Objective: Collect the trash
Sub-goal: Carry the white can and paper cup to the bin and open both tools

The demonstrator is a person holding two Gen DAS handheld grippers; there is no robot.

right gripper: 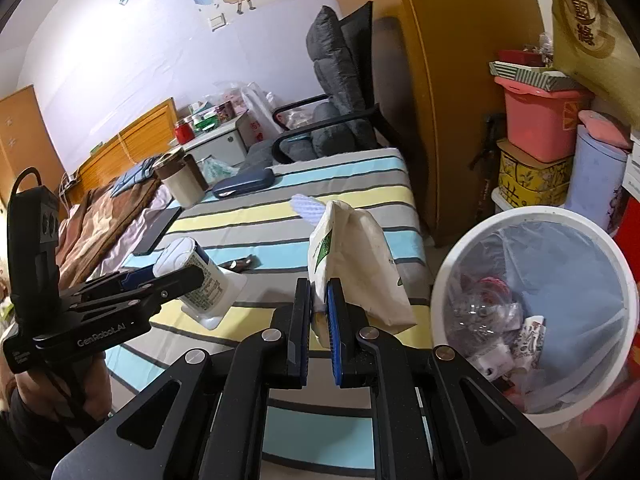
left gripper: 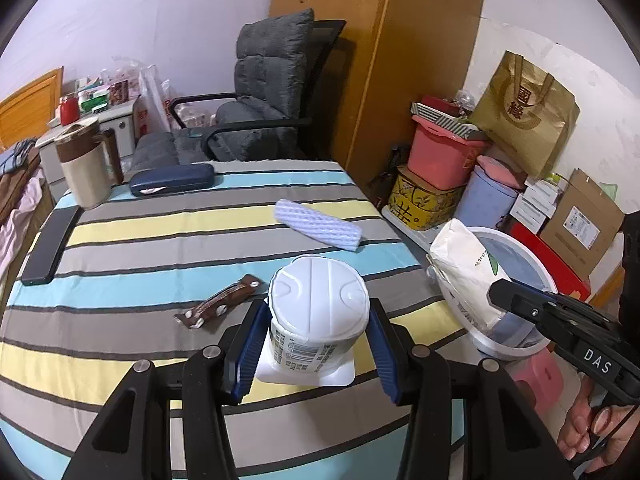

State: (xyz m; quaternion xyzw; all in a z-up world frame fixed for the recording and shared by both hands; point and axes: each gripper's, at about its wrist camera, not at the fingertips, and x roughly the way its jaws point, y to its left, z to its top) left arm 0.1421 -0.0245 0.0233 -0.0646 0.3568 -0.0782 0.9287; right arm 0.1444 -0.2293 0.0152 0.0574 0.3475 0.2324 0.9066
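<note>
My left gripper [left gripper: 318, 312] is shut on an upturned white plastic cup [left gripper: 316, 316] and holds it just above the striped table [left gripper: 160, 248]; the cup also shows in the right wrist view [right gripper: 200, 280]. My right gripper [right gripper: 319, 294] is shut on a white paper bag [right gripper: 352, 264] and holds it near the rim of the white trash bin [right gripper: 452, 264], which has trash inside. The bag [left gripper: 468, 276] and the bin [left gripper: 532, 260] also show in the left wrist view. A brown wrapper [left gripper: 220, 308] and a rolled blue-white cloth [left gripper: 318, 230] lie on the table.
A phone [left gripper: 48, 248], a glasses case [left gripper: 172, 180] and a brown-and-cream jug [left gripper: 86, 168] sit at the table's far left. A grey chair [left gripper: 256, 104] stands behind it. Boxes, a pink bin [left gripper: 444, 160] and a paper bag [left gripper: 524, 116] are stacked at right.
</note>
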